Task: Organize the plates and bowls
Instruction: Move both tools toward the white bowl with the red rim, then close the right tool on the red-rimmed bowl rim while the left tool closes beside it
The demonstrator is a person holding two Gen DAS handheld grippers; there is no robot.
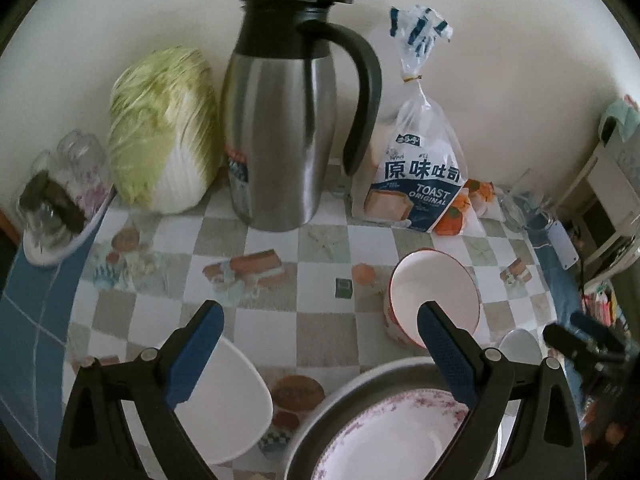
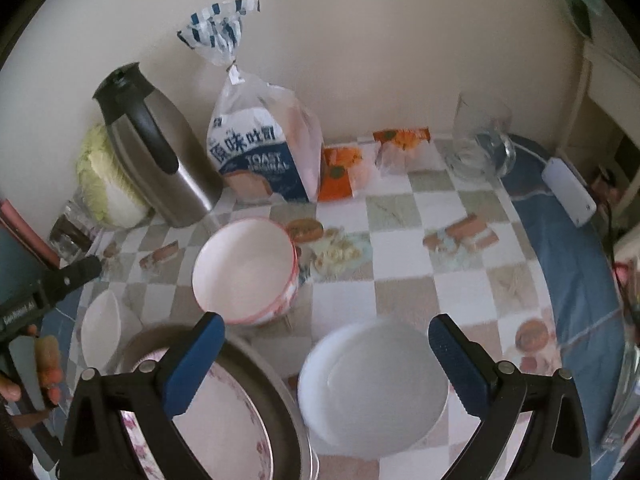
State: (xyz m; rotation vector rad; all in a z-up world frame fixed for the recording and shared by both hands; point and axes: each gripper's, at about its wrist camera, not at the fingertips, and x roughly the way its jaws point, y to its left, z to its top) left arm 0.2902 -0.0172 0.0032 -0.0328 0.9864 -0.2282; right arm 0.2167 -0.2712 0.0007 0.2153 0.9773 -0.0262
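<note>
My left gripper (image 1: 320, 340) is open and holds nothing. It hangs above a white plate (image 1: 224, 400) and a floral plate (image 1: 392, 432) lying in a metal tray (image 1: 320, 416). A red-rimmed bowl (image 1: 436, 300) stands just beyond its right finger. My right gripper (image 2: 326, 332) is open wide over a plain white bowl (image 2: 372, 388) on the table, and the pads stand apart from it. Further off in that view are the red-rimmed bowl (image 2: 244, 268), the floral plate (image 2: 224, 408) in its tray (image 2: 280, 376) and the white plate (image 2: 102, 328).
Along the wall stand a steel jug (image 1: 288, 128), a cabbage (image 1: 160, 128), a toast bag (image 1: 416, 184), orange packets (image 2: 340, 172) and a glass pitcher (image 2: 480, 144). Glass jars (image 1: 60, 192) sit at the left. A white power strip (image 2: 568, 192) lies near the right edge.
</note>
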